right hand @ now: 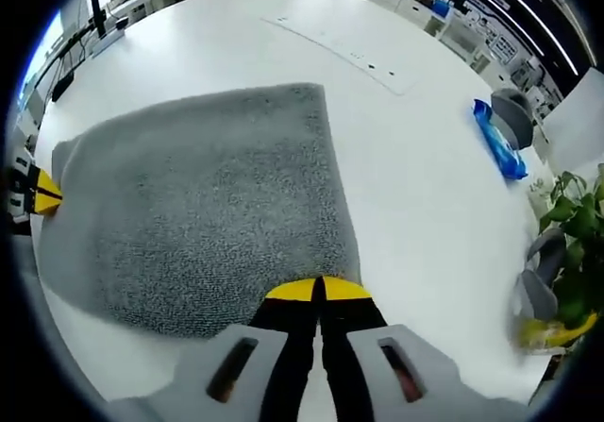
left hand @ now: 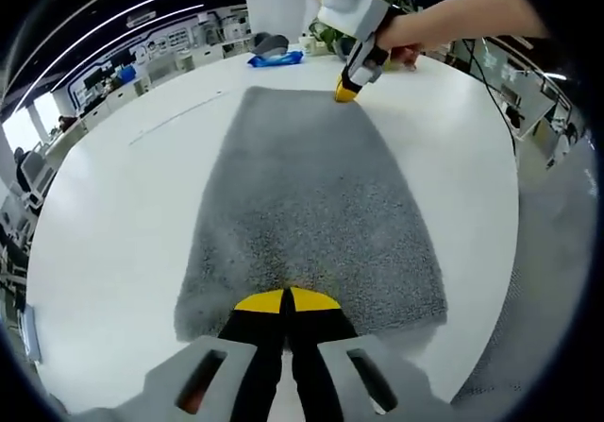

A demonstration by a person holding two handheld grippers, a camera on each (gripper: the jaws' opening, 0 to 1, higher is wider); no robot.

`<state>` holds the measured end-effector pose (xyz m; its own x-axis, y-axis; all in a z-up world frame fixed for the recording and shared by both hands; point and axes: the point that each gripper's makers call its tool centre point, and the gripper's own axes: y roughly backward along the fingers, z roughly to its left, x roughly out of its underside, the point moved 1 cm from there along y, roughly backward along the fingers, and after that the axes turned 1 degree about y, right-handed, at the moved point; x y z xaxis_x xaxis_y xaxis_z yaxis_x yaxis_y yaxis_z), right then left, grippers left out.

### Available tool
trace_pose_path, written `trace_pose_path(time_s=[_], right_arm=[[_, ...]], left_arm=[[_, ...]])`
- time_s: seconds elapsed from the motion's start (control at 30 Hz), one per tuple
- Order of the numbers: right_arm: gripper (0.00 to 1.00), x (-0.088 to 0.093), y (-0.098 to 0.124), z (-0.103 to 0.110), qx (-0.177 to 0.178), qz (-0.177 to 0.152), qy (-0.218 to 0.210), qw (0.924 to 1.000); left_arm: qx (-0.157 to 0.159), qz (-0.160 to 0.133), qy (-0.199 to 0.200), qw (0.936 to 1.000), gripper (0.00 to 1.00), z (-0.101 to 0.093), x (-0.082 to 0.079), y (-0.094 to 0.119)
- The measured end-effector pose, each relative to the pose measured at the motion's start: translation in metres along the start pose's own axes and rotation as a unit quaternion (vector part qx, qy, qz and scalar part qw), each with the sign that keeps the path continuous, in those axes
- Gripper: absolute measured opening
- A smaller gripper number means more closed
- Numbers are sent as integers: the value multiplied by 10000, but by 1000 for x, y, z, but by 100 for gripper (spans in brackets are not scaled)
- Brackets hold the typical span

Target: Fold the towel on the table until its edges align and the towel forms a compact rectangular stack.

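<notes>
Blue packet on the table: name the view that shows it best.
The right gripper view: the blue packet lies clear on the white table beyond the towel. The left gripper view shows it small and distant.

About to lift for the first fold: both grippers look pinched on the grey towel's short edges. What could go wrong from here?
1. The left gripper and the right gripper each pinch the towel mid-edge, so the free corners may sag and the edges misalign.
2. Only a thin strip is caught; the towel could slip out on lifting.
3. The blue packet lies beyond the towel; a wide swing might hit it.
</notes>
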<state>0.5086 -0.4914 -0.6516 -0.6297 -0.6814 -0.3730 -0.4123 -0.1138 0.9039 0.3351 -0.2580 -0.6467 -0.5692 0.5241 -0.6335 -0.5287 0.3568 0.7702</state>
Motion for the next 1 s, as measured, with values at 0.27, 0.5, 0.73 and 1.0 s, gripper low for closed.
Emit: trace_pose_path(time_s=[0.27, 0.5, 0.73, 1.0], right_arm=[[0, -12, -7, -8, -12, 65, 127, 9999], [0, -21, -12, -13, 62, 158, 476, 9987], [0, -29, -17, -19, 66, 97, 654, 9978], [0, -37, -20, -20, 13, 47, 779, 9969]], left_arm=[[137, -54, -51, 9999, 1, -11, -4, -2], [287, -146, -106, 9994, 1, -20, -7, -4], [419, -144, -307, 9985, 1, -32, -12, -7], [604, -155, -526, 9967, 1, -46, -19, -12]])
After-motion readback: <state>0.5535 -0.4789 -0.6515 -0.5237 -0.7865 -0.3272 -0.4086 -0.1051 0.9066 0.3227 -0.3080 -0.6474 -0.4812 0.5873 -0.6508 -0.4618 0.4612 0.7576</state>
